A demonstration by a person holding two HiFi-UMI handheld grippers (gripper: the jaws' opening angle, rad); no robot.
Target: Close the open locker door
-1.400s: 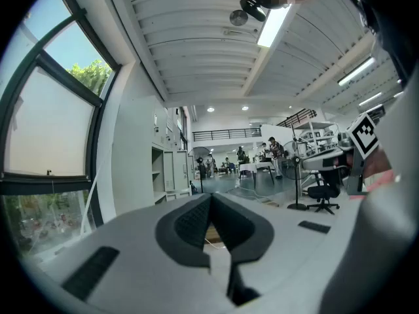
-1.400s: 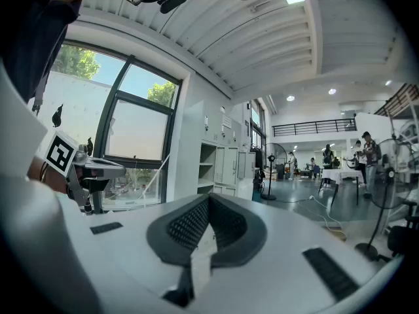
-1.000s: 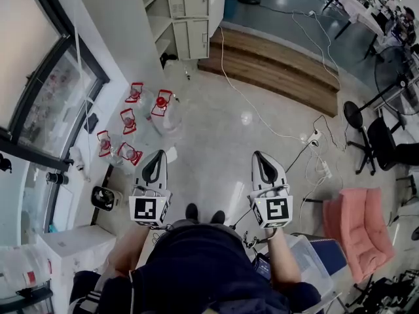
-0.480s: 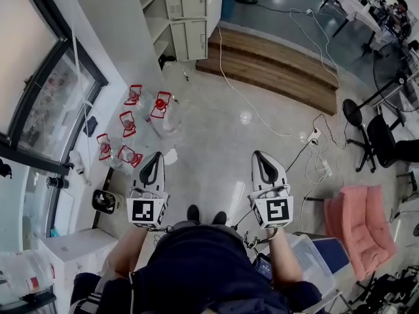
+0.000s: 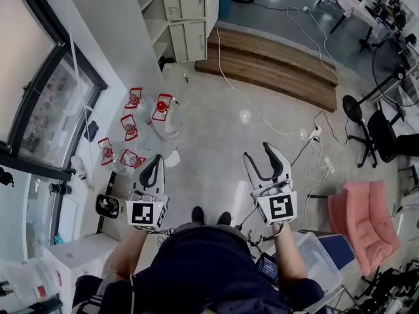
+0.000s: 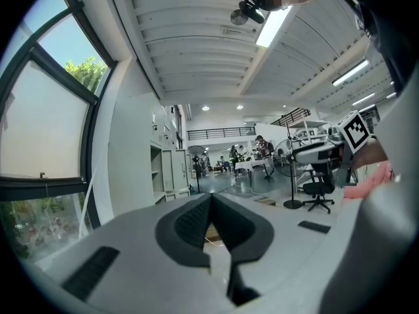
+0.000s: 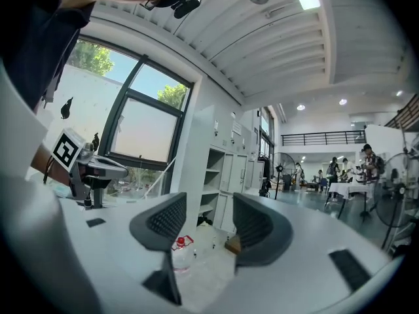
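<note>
Left gripper [image 5: 156,162] is clenched, empty; right gripper [image 5: 259,152] has just been opening, nothing between its jaws. Lockers [image 5: 185,19] ahead are cut off on top; their open door is hard to make out.

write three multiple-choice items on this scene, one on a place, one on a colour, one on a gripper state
1. Where are the jugs? A on the step B on the floor by the window wall C on the chair
2. What colour are their caps? A blue B red C green
3. How is the right gripper? A shut B shut on a jug C open, empty
B: they stand at that wall's foot. B: the caps show red. C: its jaws have just been opening, with nothing between them.
</note>
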